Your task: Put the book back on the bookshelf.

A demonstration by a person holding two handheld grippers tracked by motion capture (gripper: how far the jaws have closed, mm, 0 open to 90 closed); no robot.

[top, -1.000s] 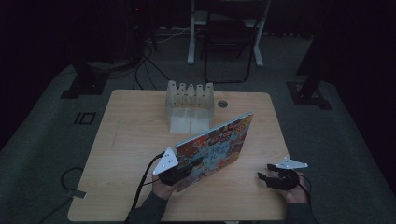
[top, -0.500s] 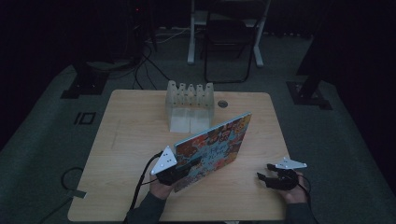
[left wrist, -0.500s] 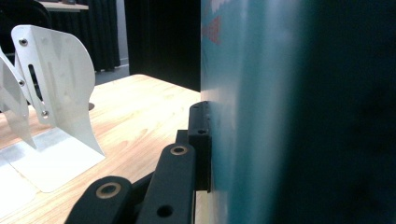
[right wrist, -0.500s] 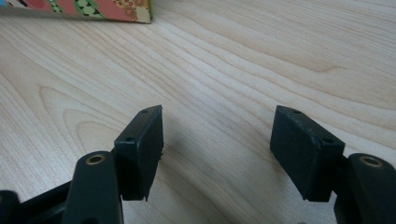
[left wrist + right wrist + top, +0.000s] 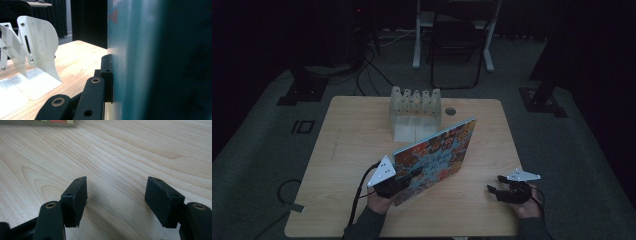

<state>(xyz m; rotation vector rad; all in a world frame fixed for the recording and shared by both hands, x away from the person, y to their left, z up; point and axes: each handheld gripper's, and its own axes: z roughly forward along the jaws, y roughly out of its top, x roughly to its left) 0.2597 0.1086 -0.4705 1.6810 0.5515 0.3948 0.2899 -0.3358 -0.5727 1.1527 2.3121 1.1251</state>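
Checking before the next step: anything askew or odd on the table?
Only the book: it stands tilted on edge, clamped by the left claw, short of the white rack. The right claw is open, with nothing between its jaws.

A dark lab or test room was shown, not a home. A small wooden table (image 5: 352,150) was set alone in the middle of a grey carpet floor (image 5: 592,165). Black cables (image 5: 372,65) were left lying on the floor behind it. A folding chair (image 5: 457,45) and the white legs of a desk (image 5: 417,35) were seen at the back. Black stand feet (image 5: 302,90) were placed at both sides. The room was kept very dim all around the table.
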